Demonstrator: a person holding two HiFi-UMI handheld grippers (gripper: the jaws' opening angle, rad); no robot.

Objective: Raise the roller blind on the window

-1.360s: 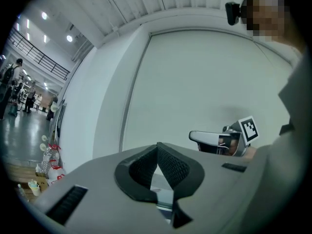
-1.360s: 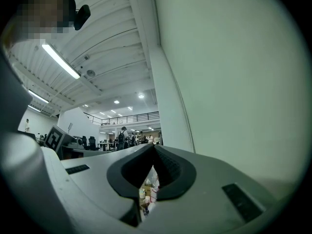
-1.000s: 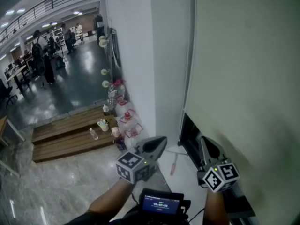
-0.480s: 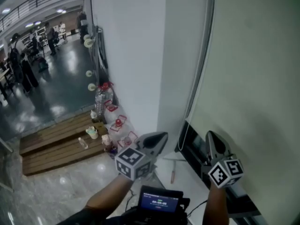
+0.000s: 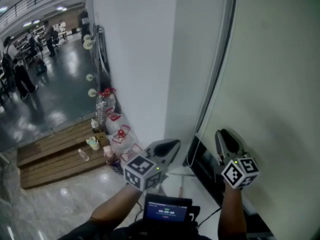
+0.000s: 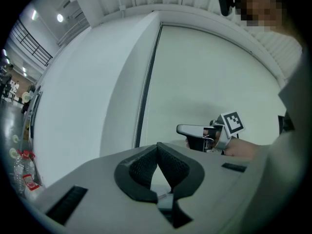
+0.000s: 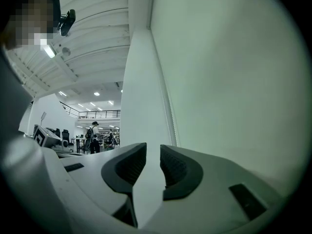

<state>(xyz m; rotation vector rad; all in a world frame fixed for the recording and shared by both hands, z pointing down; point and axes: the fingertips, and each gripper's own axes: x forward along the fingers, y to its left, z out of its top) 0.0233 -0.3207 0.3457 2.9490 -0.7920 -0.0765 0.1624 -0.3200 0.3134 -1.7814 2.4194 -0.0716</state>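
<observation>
Jaws of right gripper (image 7: 153,152) just being opened, nothing held between; left gripper (image 6: 158,152) closed, empty. Pale fabric roller blind (image 5: 270,84) lowered at right; thin bead chain (image 7: 170,113) at left edge judged next to be grasped.

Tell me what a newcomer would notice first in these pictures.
The pale roller blind fills the right of the head view, drawn down with a dark gap beneath it. Before it, low in the frame, are the left tongs, shut and empty, and the right tongs, whose jaws have just been opening with nothing between them. At the foot of the white pillar stand bottles, beside a dim hall with people.
</observation>
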